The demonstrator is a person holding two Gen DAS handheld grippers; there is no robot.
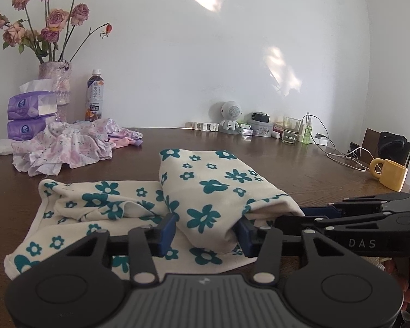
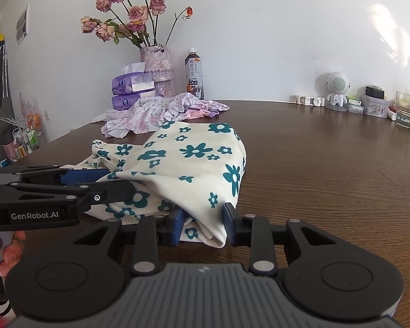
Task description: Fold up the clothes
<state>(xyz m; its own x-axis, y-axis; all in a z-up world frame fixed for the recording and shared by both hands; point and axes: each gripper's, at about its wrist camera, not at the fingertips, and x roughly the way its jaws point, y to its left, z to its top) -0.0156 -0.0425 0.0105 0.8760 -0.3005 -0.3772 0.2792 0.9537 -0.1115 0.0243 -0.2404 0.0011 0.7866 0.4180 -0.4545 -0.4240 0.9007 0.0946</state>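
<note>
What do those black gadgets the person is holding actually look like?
Each is a black tool with a ribbed grey top, round pivot discs, silver rivets and two dark blue fingers. The left gripper is printed "GenRobot.AI" on its side, the right gripper reads "DAS". No cables or sleeves show.

Cream garment [image 1: 205,191] with teal flower print — partly folded, right portion doubled over into raised, puffy fold, left portion spread flat and rumpled on tabletop [image 1: 300,169]. Near edge of fold hangs between jaws of both grippers. Second garment [image 1: 68,147] — pale lilac floral, crumpled heap, unfolded, lies farther back left, apart from first.
</note>
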